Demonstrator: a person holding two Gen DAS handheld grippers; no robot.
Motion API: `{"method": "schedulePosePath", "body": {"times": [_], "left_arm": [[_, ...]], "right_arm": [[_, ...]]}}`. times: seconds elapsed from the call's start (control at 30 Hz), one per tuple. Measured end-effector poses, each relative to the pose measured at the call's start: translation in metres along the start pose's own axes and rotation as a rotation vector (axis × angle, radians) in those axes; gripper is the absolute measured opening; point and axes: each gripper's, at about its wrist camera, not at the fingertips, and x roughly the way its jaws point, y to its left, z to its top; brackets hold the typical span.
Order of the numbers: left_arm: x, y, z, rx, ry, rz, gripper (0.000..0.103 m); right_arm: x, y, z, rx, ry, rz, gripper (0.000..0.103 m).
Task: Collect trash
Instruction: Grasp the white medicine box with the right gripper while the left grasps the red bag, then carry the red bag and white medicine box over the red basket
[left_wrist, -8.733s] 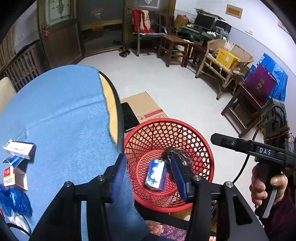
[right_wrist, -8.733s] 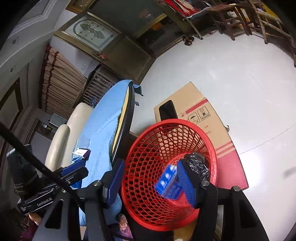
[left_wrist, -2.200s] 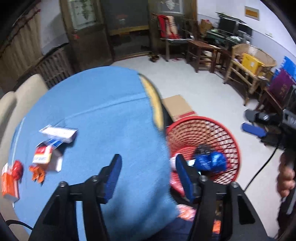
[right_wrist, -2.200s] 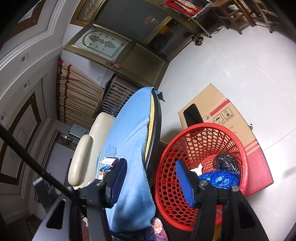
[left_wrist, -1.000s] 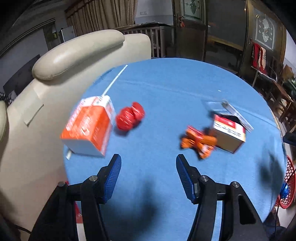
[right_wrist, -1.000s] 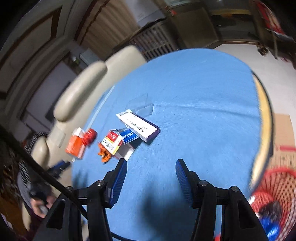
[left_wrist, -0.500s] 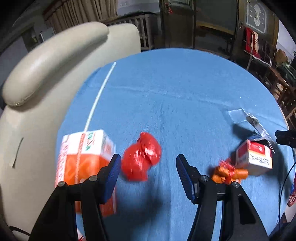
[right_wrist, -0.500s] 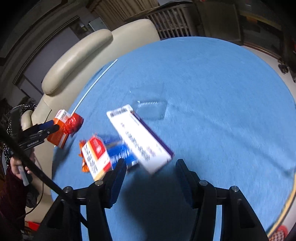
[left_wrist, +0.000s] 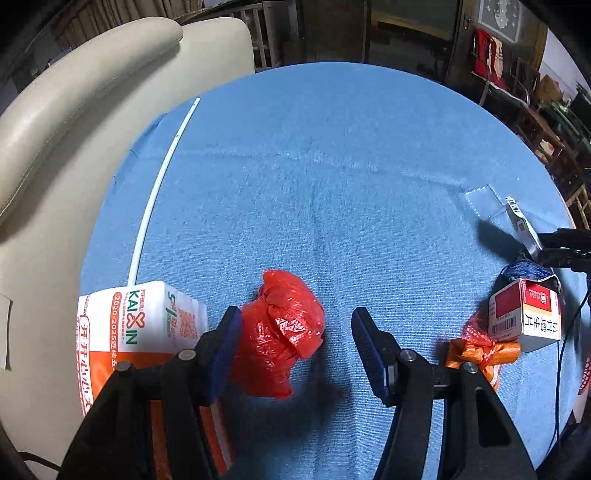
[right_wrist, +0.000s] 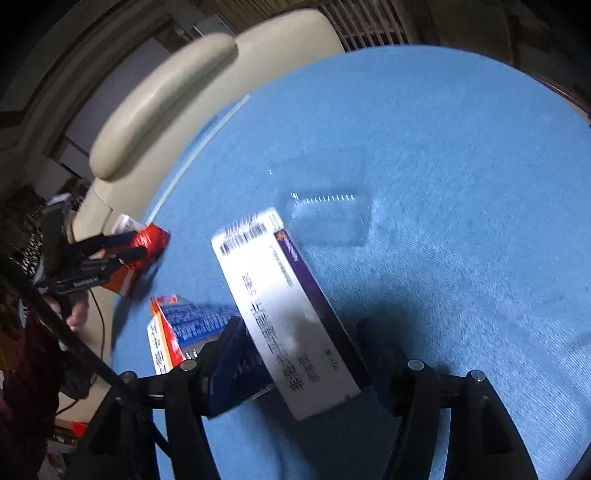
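1. Two grippers over blue-clothed tabletop (left_wrist: 332, 166), each lining up on its own piece of trash.
2. Left gripper (left_wrist: 295, 341): fingers spread wide, gripping nothing. Crumpled red plastic bag (left_wrist: 282, 332) between them, crowding left finger; clear gap on right side.
3. Right gripper (right_wrist: 299, 354): fingers apart, straddling white-and-purple medicine box (right_wrist: 284, 310), not yet clamped. View motion-blurred, contact uncertain.
4. Medicine box flat on tabletop, long axis running from near fingers away and up-left, barcode end far, slightly skewed to finger line. Red bag a rough lump, no clear long axis, knotted part toward far side.
5. To do well, probably: shift left gripper a touch left to center bag, drop low, close on bulk rather than loose film. For box, square fingers across short width, grip near middle to stop pivoting.
6. Other trash waiting: orange-and-white carton (left_wrist: 136, 332) touching left finger's outer side, orange wrapper (left_wrist: 480, 350), small red-and-white box (left_wrist: 524, 314), blue-printed pack (right_wrist: 199, 317) just beside medicine box, white straw (left_wrist: 162, 184) along tabletop edge.
7. Risk: carton getting nudged on closing.
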Motion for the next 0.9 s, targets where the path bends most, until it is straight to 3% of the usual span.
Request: {"method": "schedulePosePath", "body": {"times": [0.07, 0.33, 0.9], "left_arm": [[-0.001, 0.0, -0.002, 0.011, -0.005, 0.012, 0.044], [-0.015, -0.01, -0.005, -0.034, -0.036, -0.024, 0.02], [-0.102, -0.07, -0.056, -0.11, -0.206, -0.105, 0.014]], "right_arm": [[0.001, -0.001, 0.0, -0.003, -0.006, 0.025, 0.062], [-0.014, 0.004, -0.022, 0.018, -0.055, 0.007, 0.054], [-0.11, 0.015, -0.123, 0.126, -0.238, 0.045, 0.054]]}}
